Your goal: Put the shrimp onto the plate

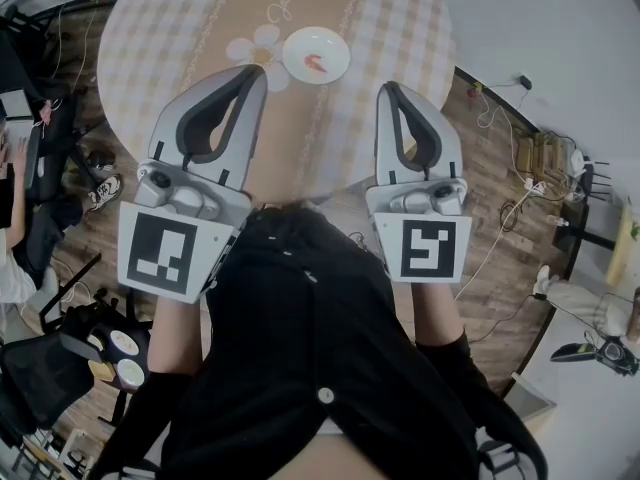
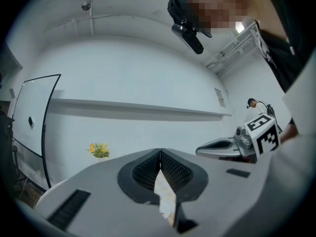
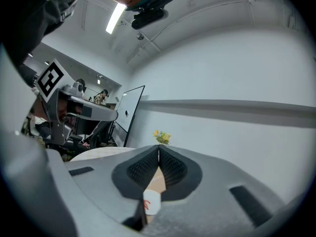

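Head view: a round table under a beige checked cloth (image 1: 200, 28) carries a round white plate (image 1: 337, 44) near its middle, and a small orange shrimp (image 1: 316, 64) lies on that plate. The grey left gripper (image 1: 257, 72) and the grey right gripper (image 1: 385, 89) are held side by side above the near edge of the table, well apart from the plate. Their tips point toward it, over the person's black clothing (image 1: 290, 338).

Left gripper view: the black ribbed jaws meet at the tip with nothing between them. Through the narrow gap below the tip only a sliver of cloth and a pale edge can be made out; the shrimp cannot be seen here. A bunch of yellow flowers (image 2: 98, 150) stands against the white wall, which the head view does not show.

Right gripper view: these jaws are also pressed together and empty. The gap under them frames the white plate with the orange shrimp on it, and the other gripper shows at the left.
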Available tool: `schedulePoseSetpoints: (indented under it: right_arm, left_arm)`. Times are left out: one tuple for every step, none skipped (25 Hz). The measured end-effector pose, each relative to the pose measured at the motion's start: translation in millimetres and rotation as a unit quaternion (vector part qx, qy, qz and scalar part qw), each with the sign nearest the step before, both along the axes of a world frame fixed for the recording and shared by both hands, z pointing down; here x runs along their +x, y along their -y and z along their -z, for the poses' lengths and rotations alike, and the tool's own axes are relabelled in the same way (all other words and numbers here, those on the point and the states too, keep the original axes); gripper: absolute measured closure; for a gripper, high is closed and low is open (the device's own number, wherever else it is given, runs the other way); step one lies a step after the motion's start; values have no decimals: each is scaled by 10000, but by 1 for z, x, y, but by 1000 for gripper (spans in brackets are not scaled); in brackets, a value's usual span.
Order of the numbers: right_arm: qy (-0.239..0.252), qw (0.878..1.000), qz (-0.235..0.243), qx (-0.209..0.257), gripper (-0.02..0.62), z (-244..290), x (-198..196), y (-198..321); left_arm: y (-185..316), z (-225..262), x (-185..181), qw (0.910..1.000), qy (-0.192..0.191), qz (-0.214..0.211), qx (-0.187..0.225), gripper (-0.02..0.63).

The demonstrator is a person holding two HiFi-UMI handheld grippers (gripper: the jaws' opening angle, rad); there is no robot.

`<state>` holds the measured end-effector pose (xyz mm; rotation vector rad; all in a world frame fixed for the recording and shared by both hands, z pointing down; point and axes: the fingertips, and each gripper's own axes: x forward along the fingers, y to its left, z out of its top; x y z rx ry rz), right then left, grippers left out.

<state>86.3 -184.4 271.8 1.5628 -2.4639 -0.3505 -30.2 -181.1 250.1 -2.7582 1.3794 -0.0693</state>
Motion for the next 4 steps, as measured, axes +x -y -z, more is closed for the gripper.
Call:
schedulePoseSetpoints:
  right_arm:
    - [0,10000,2,-5,594,0,0,0]
    - [-1,10000,4,-15,594,0,-1,0]
    - [-1,10000,7,-27,594,-1,-1,1]
    - [-1,10000,10,-40,594,-1,-1,1]
  left_arm:
    - [0,0,0,10000,3,1,-3,602]
    - [0,0,0,10000,5,6,-9,603]
    - [0,0,-1,10000,7,12,-14,603]
    - [0,0,-1,10000,9,19,-20,601]
